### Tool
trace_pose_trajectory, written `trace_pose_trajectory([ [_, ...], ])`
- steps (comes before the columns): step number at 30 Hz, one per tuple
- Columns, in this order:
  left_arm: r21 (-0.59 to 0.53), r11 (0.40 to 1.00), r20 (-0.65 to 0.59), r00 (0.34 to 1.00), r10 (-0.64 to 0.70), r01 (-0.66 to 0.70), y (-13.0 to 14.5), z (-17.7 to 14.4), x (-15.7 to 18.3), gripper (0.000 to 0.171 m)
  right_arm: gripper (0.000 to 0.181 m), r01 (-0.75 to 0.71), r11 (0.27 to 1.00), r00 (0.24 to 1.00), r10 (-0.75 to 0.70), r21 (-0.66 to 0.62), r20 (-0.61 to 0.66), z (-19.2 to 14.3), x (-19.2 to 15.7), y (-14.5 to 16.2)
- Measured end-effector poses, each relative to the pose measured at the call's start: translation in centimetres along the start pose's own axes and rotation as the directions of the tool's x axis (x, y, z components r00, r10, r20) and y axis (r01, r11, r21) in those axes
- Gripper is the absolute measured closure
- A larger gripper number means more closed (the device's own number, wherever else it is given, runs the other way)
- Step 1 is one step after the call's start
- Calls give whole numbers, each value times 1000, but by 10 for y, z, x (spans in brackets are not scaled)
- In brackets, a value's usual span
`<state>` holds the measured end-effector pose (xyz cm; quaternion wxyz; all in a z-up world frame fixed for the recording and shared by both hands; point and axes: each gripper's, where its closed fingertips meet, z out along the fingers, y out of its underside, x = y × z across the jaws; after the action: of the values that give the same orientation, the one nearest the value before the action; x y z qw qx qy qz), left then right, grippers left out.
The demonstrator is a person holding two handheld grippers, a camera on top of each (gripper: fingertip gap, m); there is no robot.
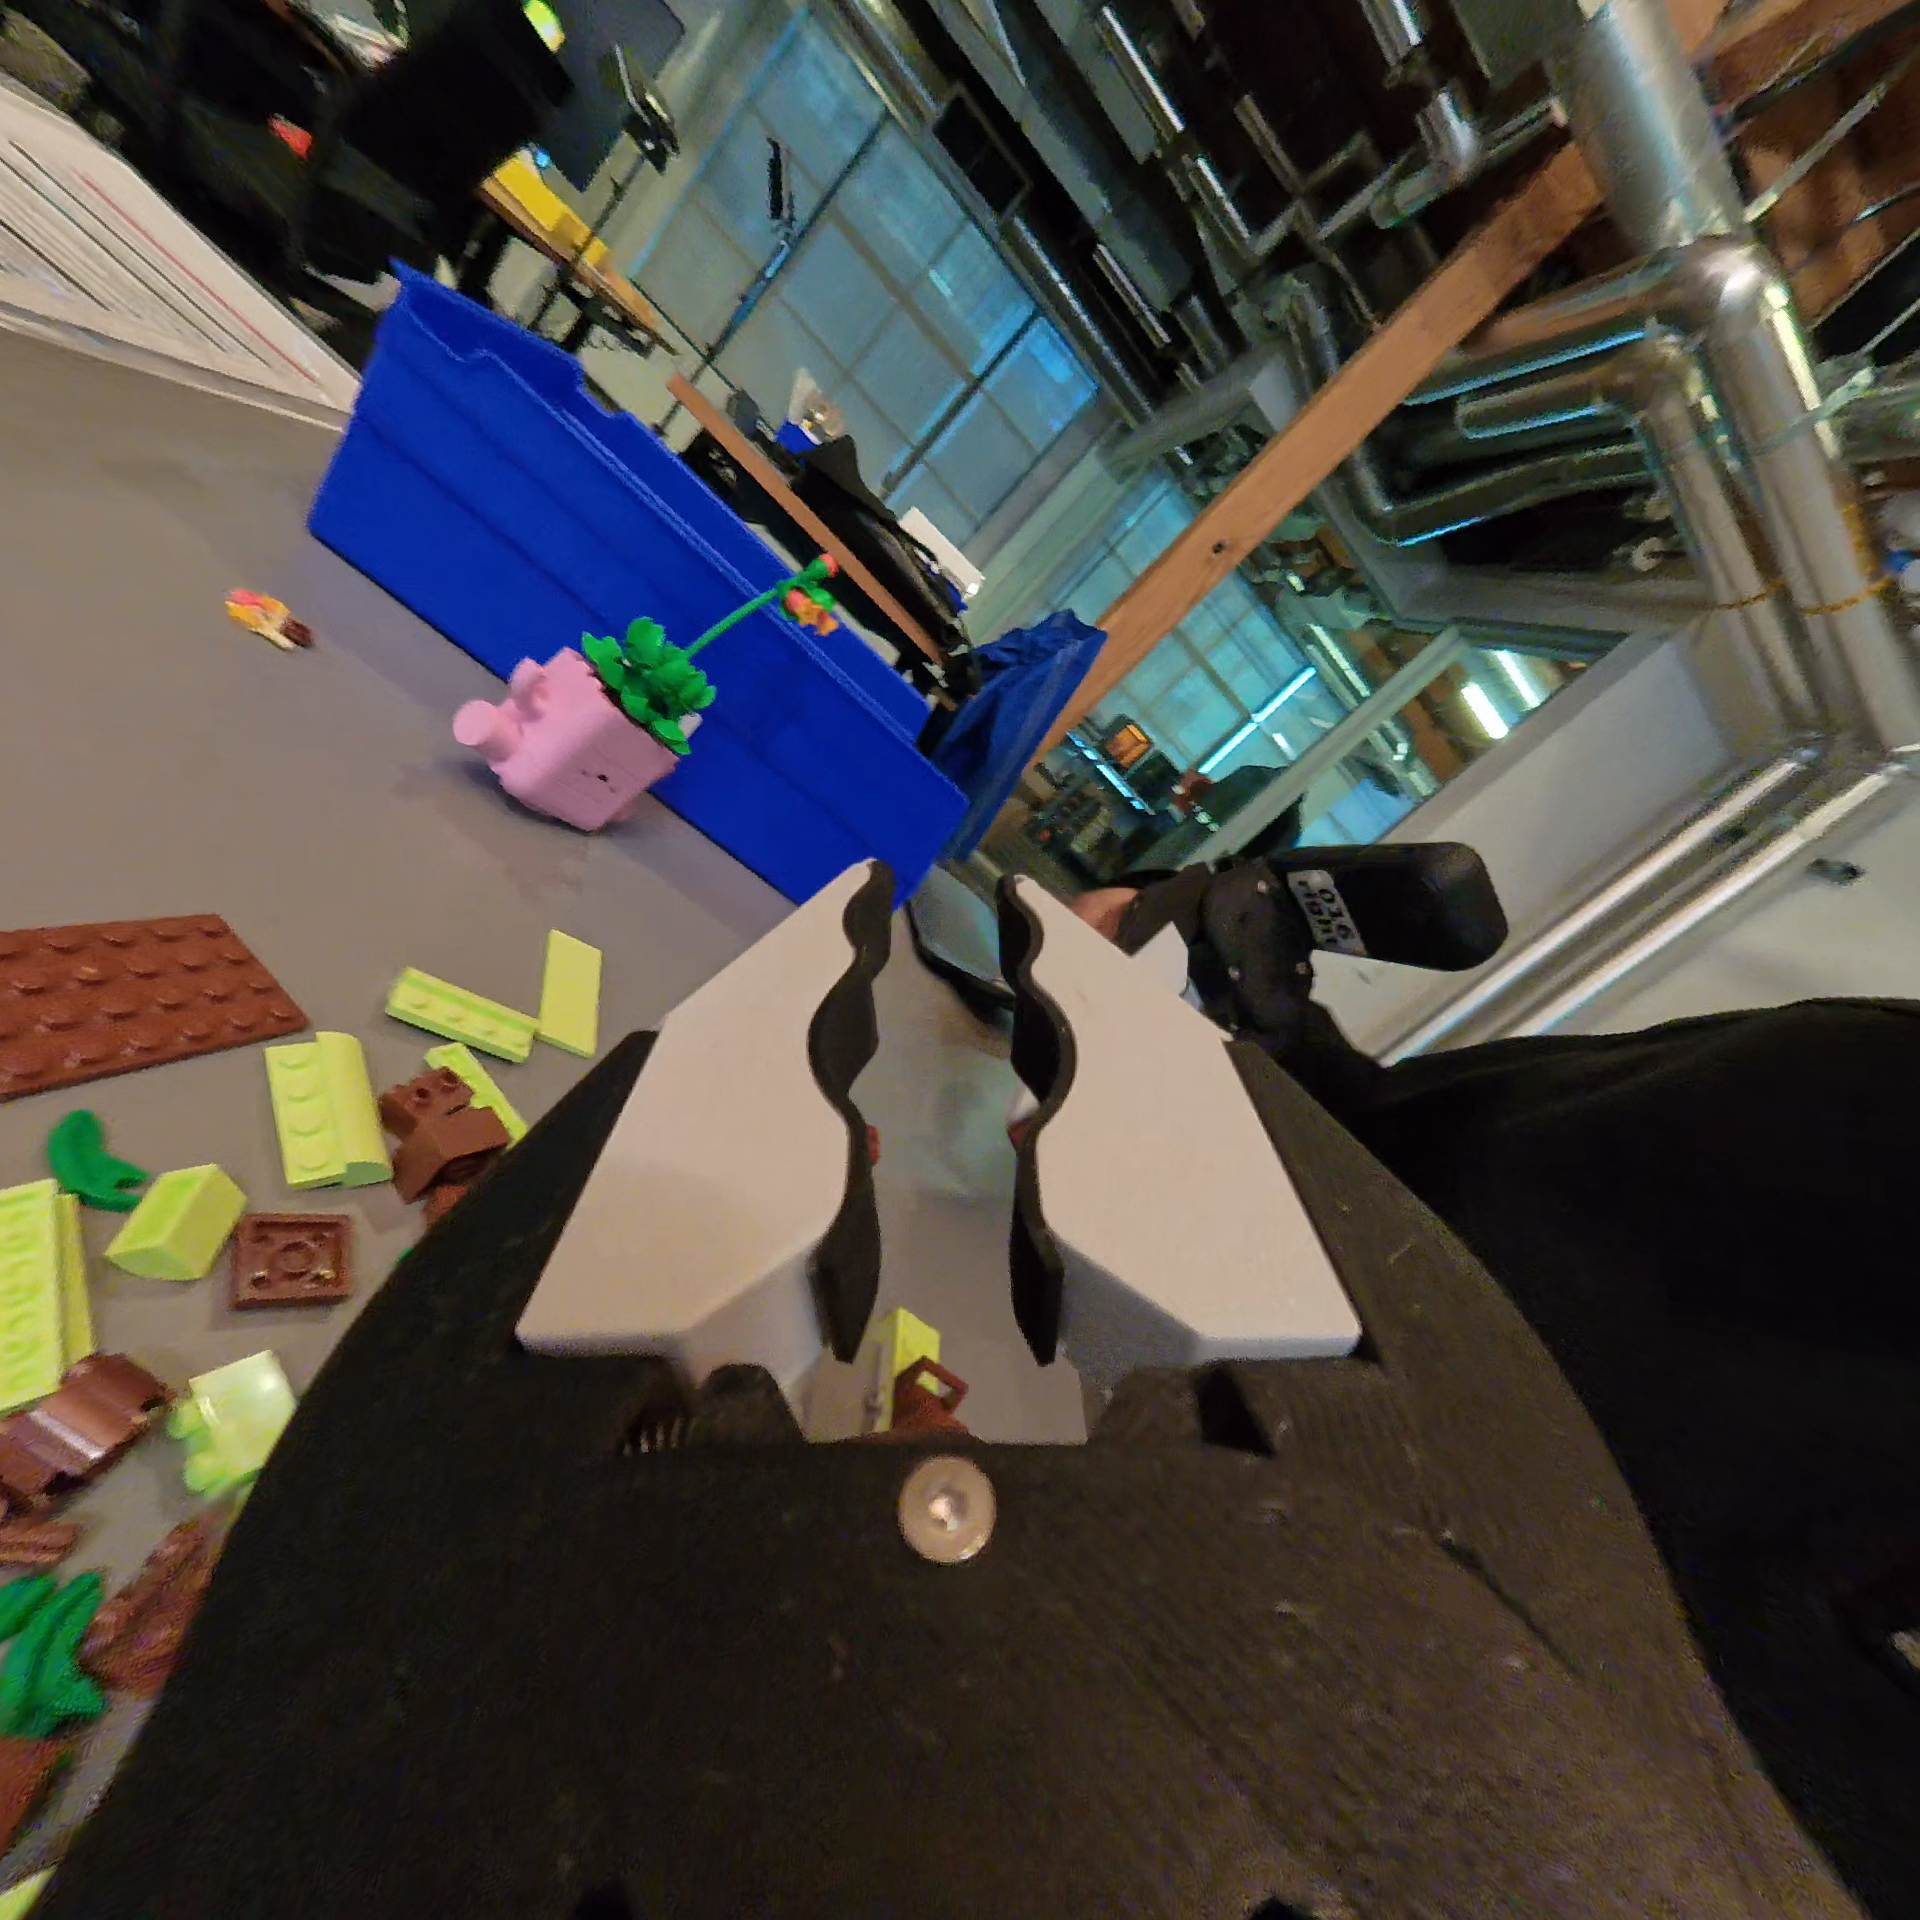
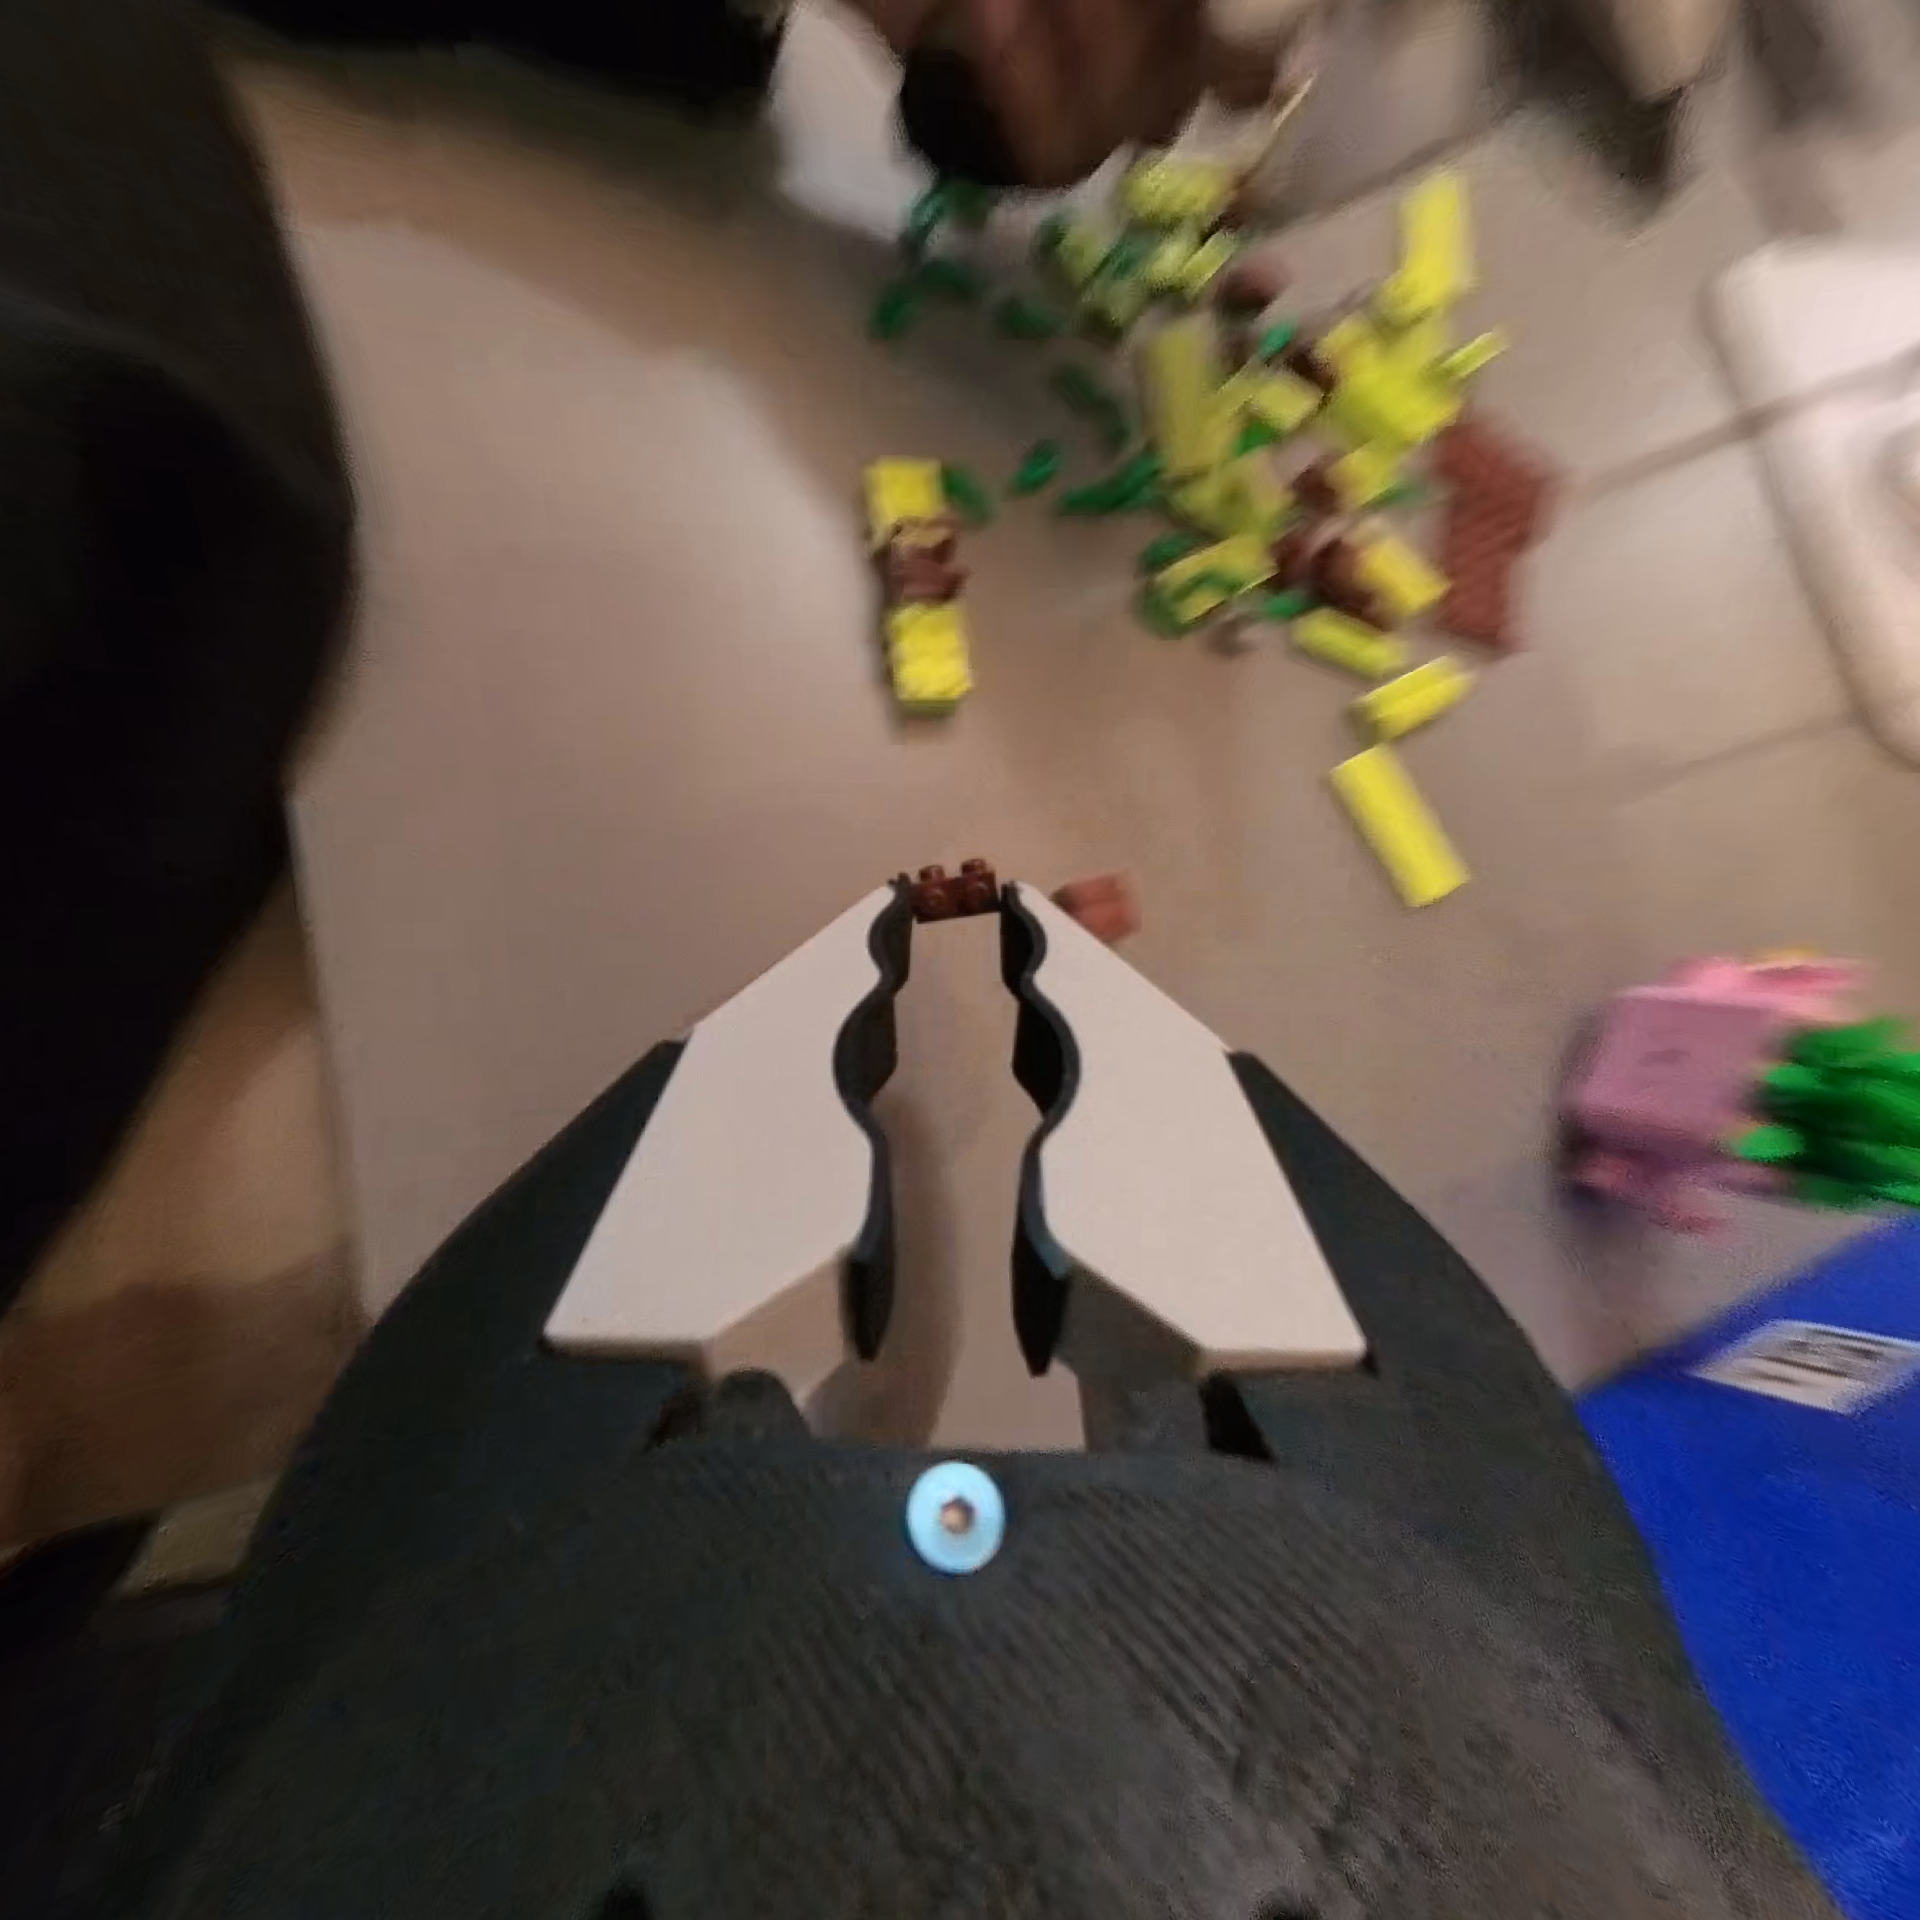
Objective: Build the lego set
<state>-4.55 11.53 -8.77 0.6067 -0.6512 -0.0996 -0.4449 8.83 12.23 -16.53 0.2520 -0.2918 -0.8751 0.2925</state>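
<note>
Standing at the grey table point(image 1: 187, 790), I watched the scene from left to right. Farthest left lay a flat brown plate point(image 1: 125, 992), studs up, probably set aside as a base for the build. Beside it, loose lime bricks point(image 1: 317, 1112) and a dark green leaf piece point(image 1: 88, 1164) were scattered, spread thin so single parts could be picked out. Further along, a pink pot with green foliage point(image 1: 587, 732) stood finished against a blue bin point(image 1: 582, 582), seemingly parked out of the working area.

The left gripper point(image 1: 940, 894) was tilted up and away from the pile, its jaws parted with nothing between the tips; I judged it was waiting to steady something.

The right gripper point(image 2: 956, 899) pointed down over the table, its view heavily blurred. It pinched a small brown brick point(image 2: 954, 896) at the very tips, studs facing away, which left the underside free for pressing down. Ahead of it sat a short lime and brown assembly point(image 2: 920, 592), apart from the main heap of pieces point(image 2: 1278, 447); that looked to me the likely destination. Another brown piece point(image 2: 1096, 902) lay just right of the fingertips.
</note>
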Motion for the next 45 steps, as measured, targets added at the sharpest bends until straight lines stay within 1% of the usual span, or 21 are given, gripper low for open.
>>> trace_pose_trajectory([
  [2,-1,1000,42,999,29,-29,0,-2,-5,154,167,-52,992,986,69,-111,155,7,-20,17],
  [3,1,999,56,998,36,-36,0,-3,-8,155,167,-65,987,974,95,-145,206,9,-26,22],
  [5,12,999,58,998,31,-32,-2,-4,-8,155,166,-78,980,957,125,-182,261,14,-31,26],
  [8,31,999,34,999,13,-14,-4,-5,-6,155,166,-63,969,946,134,-240,296,20,-35,34],
  [11,35,999,33,999,9,-10,-5,-6,-6,155,164,-57,964,942,138,-260,306,22,-35,34],
  [13,37,999,32,999,4,-5,-6,-6,-6,155,156,-48,957,944,137,-287,300,22,-34,37],
  [15,39,999,24,1000,-3,2,-6,-6,-5,155,155,-38,954,945,131,-297,300,21,-34,37],
  [18,40,999,14,1000,-8,8,-6,-6,-4,155,159,-2,960,953,86,-279,290,20,-33,32],
  [21,43,999,12,1000,-10,10,-7,-6,-4,155,164,91,961,958,-14,-261,285,19,-33,26],
  [23,60,998,12,1000,-1,0,-10,-7,-3,159,165,145,953,955,-65,-265,288,20,-32,26],
  [29,80,997,21,1000,11,-12,-15,-12,-2,162,167,194,935,942,-94,-297,321,24,-34,29],
  [31,83,996,24,1000,10,-12,-15,-13,-3,163,168,204,937,948,-117,-284,295,25,-29,23],
  [33,87,996,21,1000,6,-7,-16,-13,-3,163,168,199,942,961,-133,-272,243,23,-17,16],
  [36,88,996,16,1000,-1,-1,-16,-13,-3,163,168,177,938,978,-135,-297,157,18,9,15],
  [38,84,996,11,1000,-4,3,-15,-12,-3,163,168,168,937,983,-134,-306,129,17,24,16],
  [40,79,997,9,1000,-4,3,-14,-11,-2,162,168,153,942,983,-115,-297,140,19,33,14],
  [45,68,998,21,1000,-4,2,-12,-10,-4,161,168,142,952,965,-72,-271,252,29,35,9],
])
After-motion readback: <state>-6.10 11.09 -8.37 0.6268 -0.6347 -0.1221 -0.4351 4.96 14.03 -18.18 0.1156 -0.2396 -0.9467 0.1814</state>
